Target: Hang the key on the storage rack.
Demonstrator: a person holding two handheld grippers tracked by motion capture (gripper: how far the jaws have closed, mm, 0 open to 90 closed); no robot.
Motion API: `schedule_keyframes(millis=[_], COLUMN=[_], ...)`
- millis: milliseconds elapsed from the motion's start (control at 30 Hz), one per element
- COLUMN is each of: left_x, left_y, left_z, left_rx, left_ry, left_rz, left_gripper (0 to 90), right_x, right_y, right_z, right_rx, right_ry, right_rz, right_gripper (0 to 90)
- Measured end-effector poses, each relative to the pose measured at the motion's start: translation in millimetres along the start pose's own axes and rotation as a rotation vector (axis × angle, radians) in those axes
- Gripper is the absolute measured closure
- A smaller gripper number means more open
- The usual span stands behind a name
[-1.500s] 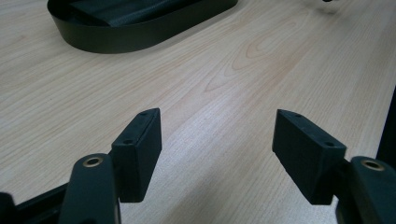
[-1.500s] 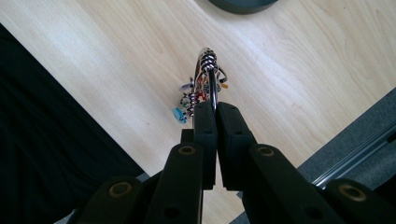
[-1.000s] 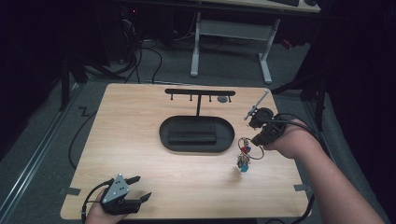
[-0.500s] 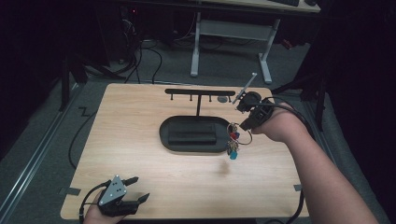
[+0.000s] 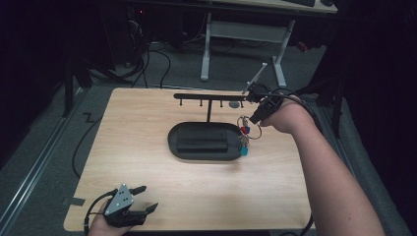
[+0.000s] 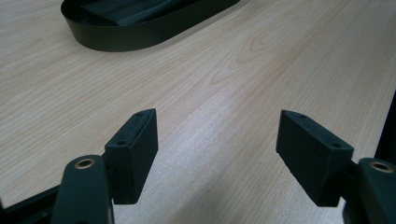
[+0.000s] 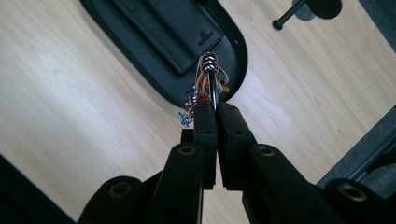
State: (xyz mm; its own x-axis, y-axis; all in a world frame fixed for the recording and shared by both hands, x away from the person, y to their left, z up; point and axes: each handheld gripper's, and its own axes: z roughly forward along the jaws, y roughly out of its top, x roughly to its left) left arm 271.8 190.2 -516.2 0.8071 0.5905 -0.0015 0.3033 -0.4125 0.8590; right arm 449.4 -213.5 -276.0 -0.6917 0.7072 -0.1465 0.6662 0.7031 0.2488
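Here the right gripper [image 7: 211, 112] pinches a key ring [image 7: 212, 79], its dangling keys [image 5: 243, 142] too small to distinguish.

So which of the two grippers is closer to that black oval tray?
The right. The right gripper, shut on a key bunch, hangs at the black oval tray's right end. The left gripper rests open at the table's near-left corner, well apart from the tray.
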Motion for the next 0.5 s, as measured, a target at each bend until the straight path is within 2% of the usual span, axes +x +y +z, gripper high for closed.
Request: schedule_keyframes(millis=[233,367,467,500], left_x=[-1.4,-0.9,-0.7,-0.9], left_y=[0.3,-0.2,-0.2,-0.2], left_z=[1.5,1.5,1.4,1.6], left_rx=[0.01,0.005,0.013,0.012], left_ry=[-0.006,-0.005,-0.01,-0.01], left_rz=[0.017,0.014,0.017,0.019], left_gripper=[30.2,30.2,30.3,30.3], right_x=[-10.9,-16.7,-20.5,-20.9], right_y=[12.6,20.8,26.9,28.8], right_z=[11.8,17.9,21.6,22.5], right_rx=[-0.005,-0.009,-0.014,-0.008], right_ry=[0.004,0.003,0.006,0.008], right_rz=[0.021,0.014,0.029,0.051], right_gripper=[87.8,87.8,87.8,87.8])
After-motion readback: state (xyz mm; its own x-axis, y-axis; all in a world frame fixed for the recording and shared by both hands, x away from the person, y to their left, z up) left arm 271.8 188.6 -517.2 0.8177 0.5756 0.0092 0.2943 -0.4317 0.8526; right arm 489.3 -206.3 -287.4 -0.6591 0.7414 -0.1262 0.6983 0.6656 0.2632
